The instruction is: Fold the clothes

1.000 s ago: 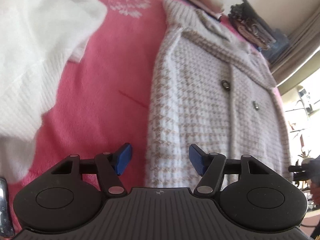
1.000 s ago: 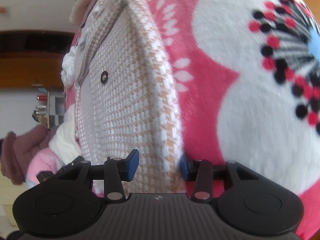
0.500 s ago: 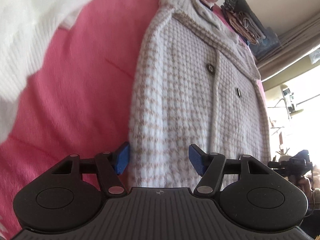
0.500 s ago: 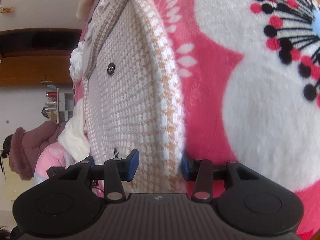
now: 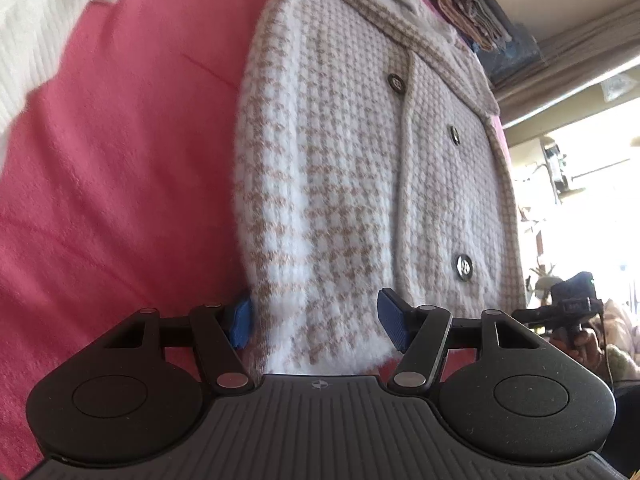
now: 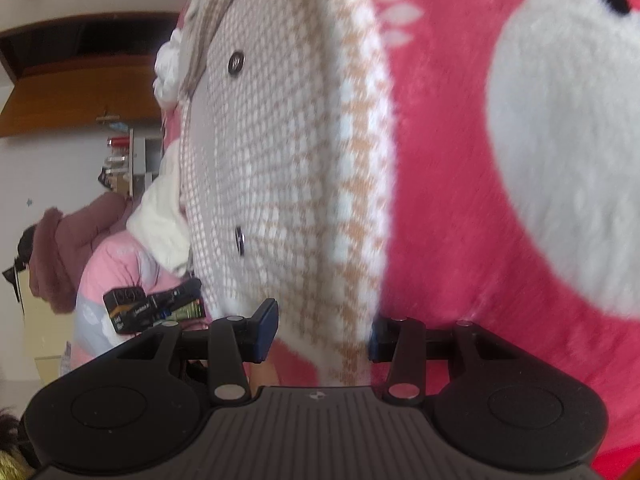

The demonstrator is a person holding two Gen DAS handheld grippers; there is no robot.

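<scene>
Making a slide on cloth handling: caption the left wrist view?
Left gripper, jaws open, straddles the hem of a houndstooth cardigan lying on a pink blanket.

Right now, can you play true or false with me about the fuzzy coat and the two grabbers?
1. The checked coat lies on a pink blanket. True.
2. The left gripper is shut tight. False: its blue fingers stand apart, with the coat's hem between them.
3. The coat has round buttons down its front. True.
4. The right gripper holds a sock. False: its fingers are open, with the coat's edge between them.
5. A white knit garment lies beside the coat. True.
</scene>
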